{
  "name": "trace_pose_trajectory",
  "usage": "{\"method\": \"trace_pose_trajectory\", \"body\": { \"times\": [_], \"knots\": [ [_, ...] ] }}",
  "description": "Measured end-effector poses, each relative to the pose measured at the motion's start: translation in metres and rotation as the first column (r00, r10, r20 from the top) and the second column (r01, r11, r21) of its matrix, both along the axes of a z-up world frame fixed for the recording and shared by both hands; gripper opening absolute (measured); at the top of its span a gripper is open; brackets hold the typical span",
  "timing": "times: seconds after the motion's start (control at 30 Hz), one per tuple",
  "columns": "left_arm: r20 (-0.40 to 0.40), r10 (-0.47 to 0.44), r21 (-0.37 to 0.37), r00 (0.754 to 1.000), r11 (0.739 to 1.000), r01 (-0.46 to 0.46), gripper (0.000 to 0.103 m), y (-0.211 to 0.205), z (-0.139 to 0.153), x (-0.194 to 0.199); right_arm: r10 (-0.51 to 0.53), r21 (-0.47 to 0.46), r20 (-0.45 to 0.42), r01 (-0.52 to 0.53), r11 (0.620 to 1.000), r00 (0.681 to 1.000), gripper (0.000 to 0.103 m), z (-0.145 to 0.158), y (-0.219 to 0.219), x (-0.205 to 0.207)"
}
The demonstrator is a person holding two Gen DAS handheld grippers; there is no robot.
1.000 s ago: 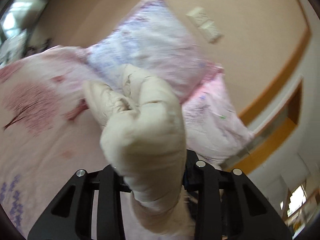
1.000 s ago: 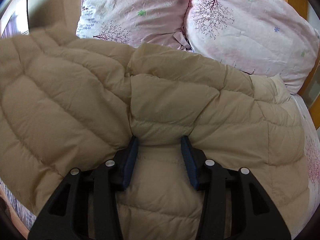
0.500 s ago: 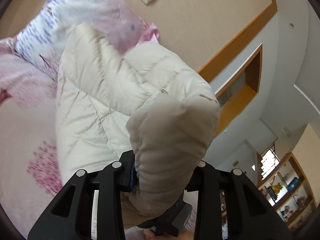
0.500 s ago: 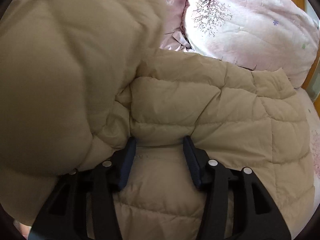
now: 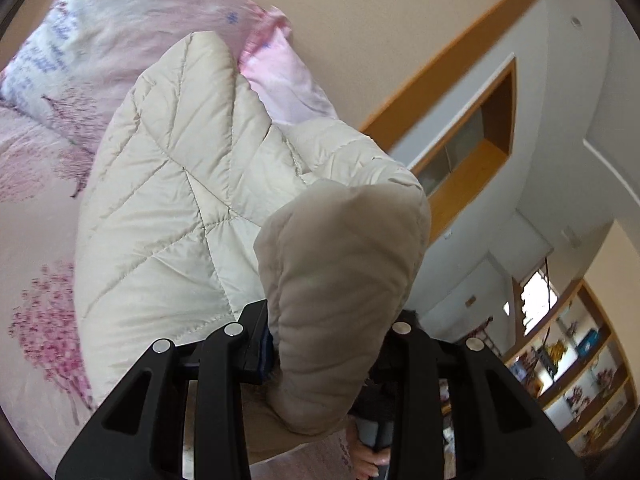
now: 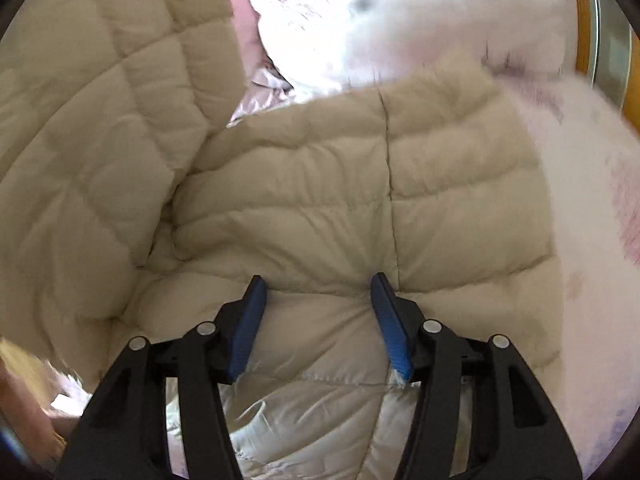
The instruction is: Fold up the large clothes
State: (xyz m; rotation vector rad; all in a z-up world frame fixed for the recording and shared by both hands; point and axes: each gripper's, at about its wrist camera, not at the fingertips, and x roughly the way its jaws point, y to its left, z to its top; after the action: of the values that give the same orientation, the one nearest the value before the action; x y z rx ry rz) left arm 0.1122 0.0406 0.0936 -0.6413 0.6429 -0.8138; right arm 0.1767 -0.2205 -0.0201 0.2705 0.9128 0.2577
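Observation:
A cream quilted puffer jacket (image 5: 168,208) lies spread over the pink bed. My left gripper (image 5: 328,320) is shut on a thick padded part of it, held up in front of the camera. The bulge hides the right pad. In the right wrist view the jacket (image 6: 320,200) fills the frame. A raised flap (image 6: 100,120) of it stands at the left. My right gripper (image 6: 318,280) points down into the jacket and its jaws are opening. A puffy fold sits between the blue pads (image 6: 248,320), which still crease it. Silvery lining (image 6: 304,420) shows below the pads.
Pink floral pillows (image 5: 100,40) lean at the head of the bed, also seen as blurred pillows (image 6: 400,20). The flowered bed cover (image 5: 36,240) lies left of the jacket. A hand (image 5: 368,468) shows under the left gripper. Wooden wall trim (image 5: 452,60) and shelves (image 5: 580,360) stand at the right.
My left gripper has carried its held part of the jacket up and across, and the jacket's body has come into view. The right gripper's jaws have widened and it has moved across the jacket.

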Motion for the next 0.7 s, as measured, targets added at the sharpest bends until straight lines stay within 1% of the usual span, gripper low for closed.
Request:
{"method": "trace_pose_trajectory", "body": {
  "times": [0.1,0.13,0.23,0.3,0.4,0.5,0.57,0.6,0.67,0.7],
  "knots": [
    [0.001,-0.053,0.023,0.999,0.998,0.053,0.033,-0.021,-0.003,0.001,0.026,0.021,-0.02,-0.026,0.999,0.999,0.056,-0.006,0.001,0.016],
    [-0.006,-0.08,0.035,0.997,0.996,0.081,0.033,-0.03,-0.007,-0.003,0.031,0.033,-0.022,-0.031,0.999,0.999,0.056,-0.008,0.0,0.02],
    [-0.05,-0.123,0.075,0.991,0.989,0.126,0.033,-0.05,-0.021,0.0,0.069,0.083,-0.013,-0.068,0.994,0.998,0.056,-0.009,-0.008,0.028],
    [-0.07,-0.134,0.096,0.988,0.985,0.141,0.033,-0.06,-0.029,0.0,0.076,0.112,-0.007,-0.075,0.991,0.997,0.051,-0.006,-0.021,0.025],
    [-0.057,-0.14,0.132,0.989,0.98,0.146,0.034,-0.069,-0.031,-0.002,0.064,0.142,0.024,-0.067,0.988,0.998,0.05,0.001,-0.044,0.013],
    [-0.024,-0.138,0.207,0.99,0.968,0.14,0.034,-0.081,-0.03,-0.011,-0.01,0.163,0.056,0.001,0.987,0.998,0.051,0.01,-0.078,-0.001],
    [0.015,-0.138,0.283,0.99,0.951,0.128,0.034,-0.093,-0.03,-0.019,-0.082,0.206,0.066,0.067,0.976,0.994,0.054,0.015,-0.106,-0.008],
    [0.031,-0.144,0.315,0.989,0.941,0.127,0.035,-0.097,-0.031,-0.021,-0.126,0.231,0.072,0.106,0.967,0.989,0.054,0.018,-0.121,-0.011],
    [0.058,-0.161,0.371,0.985,0.92,0.129,0.038,-0.108,-0.034,-0.028,-0.195,0.273,0.081,0.166,0.948,0.978,0.055,0.022,-0.145,-0.016],
    [0.075,-0.173,0.406,0.982,0.905,0.128,0.041,-0.115,-0.036,-0.031,-0.213,0.297,0.084,0.18,0.938,0.973,0.055,0.024,-0.154,-0.02]
  ]
}}
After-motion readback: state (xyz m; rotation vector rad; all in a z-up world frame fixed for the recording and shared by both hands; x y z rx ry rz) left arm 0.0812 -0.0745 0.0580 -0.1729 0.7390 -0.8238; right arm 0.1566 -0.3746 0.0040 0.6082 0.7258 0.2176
